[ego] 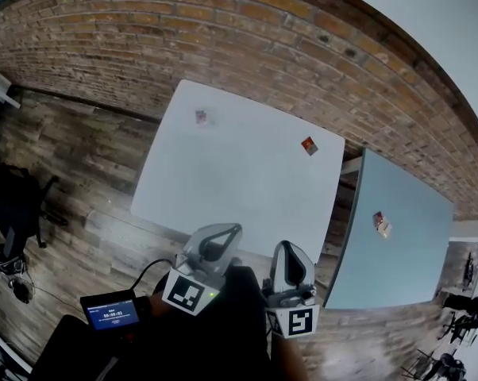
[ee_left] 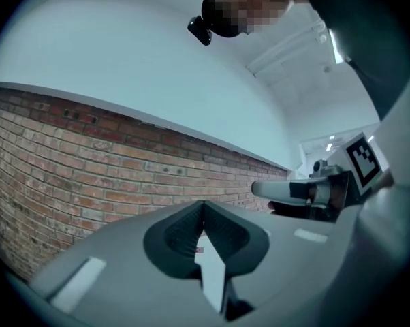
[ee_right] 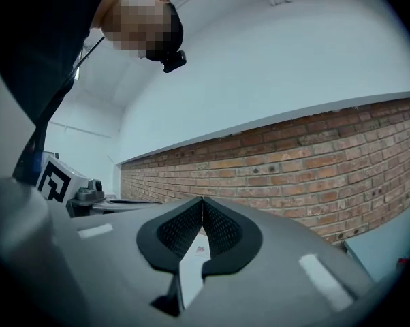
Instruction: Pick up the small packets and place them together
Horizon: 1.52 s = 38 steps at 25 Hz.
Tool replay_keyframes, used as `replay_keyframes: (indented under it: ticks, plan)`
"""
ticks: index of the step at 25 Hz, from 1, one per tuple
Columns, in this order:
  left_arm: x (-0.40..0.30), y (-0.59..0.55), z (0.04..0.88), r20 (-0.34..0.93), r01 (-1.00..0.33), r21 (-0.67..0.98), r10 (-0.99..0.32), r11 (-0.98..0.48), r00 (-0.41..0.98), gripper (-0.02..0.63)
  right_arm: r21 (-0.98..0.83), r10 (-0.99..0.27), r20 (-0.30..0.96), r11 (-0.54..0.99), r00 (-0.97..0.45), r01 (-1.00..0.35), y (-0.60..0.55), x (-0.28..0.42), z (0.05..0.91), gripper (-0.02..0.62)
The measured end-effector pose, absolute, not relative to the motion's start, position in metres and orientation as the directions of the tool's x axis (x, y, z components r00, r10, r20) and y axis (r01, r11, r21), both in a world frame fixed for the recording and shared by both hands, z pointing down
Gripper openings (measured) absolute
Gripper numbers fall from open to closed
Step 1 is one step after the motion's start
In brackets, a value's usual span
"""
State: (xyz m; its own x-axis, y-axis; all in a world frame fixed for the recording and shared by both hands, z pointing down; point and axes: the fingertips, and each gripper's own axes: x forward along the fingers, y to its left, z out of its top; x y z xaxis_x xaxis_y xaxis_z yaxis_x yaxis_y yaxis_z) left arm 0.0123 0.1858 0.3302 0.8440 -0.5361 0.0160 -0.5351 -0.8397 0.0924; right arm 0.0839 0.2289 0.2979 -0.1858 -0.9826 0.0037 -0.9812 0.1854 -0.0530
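Observation:
Two small packets lie on the white table (ego: 239,189): one (ego: 201,117) near its far left corner and a red one (ego: 309,145) near its far right edge. A third packet (ego: 381,224) lies on the pale blue table (ego: 398,268) to the right. My left gripper (ego: 223,230) and right gripper (ego: 289,248) hover side by side short of the white table's near edge, pointing level at the brick wall. Both are shut, tips touching, with nothing held. Below the closed jaws a packet (ee_left: 199,250) shows in the left gripper view, and a packet (ee_right: 199,250) in the right gripper view.
A brick wall (ego: 247,30) runs behind both tables. A narrow gap (ego: 342,205) separates the tables. The floor is wooden planks (ego: 80,157). A dark chair (ego: 17,205) stands at the left. A small device with a lit screen (ego: 110,312) sits at the lower left.

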Motion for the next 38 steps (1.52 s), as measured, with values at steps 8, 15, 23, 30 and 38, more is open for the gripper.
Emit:
replay_keyframes:
  ticks: [8,15,23,30,38]
  plan:
    - [0.051,0.143,0.328,0.011,-0.579,0.094,-0.58,-0.81,0.814,0.0,-0.031,-0.993,0.004,0.114,-0.114,-0.993,0.195,0.141,0.307,0.003]
    - [0.064,0.099,0.315,-0.033,-0.693,0.124,-0.701,-0.71,0.712,0.0,-0.049,-0.993,-0.022,0.119,-0.118,-0.992,0.153,0.179,0.299,0.017]
    - [0.056,0.058,0.31,-0.045,-0.716,0.095,-0.721,-0.692,0.691,0.0,-0.053,-0.99,-0.027,0.139,-0.138,-0.989,0.123,0.177,0.3,0.017]
    - [0.067,0.042,0.318,-0.045,-0.678,0.119,-0.686,-0.725,0.726,0.0,-0.047,-0.963,0.189,0.186,-0.192,-0.981,0.095,0.204,0.357,0.057]
    - [0.074,0.025,0.33,-0.013,-0.693,0.142,-0.701,-0.707,0.713,0.0,-0.012,-0.899,0.407,0.174,-0.164,-0.985,0.049,0.274,0.438,0.118]
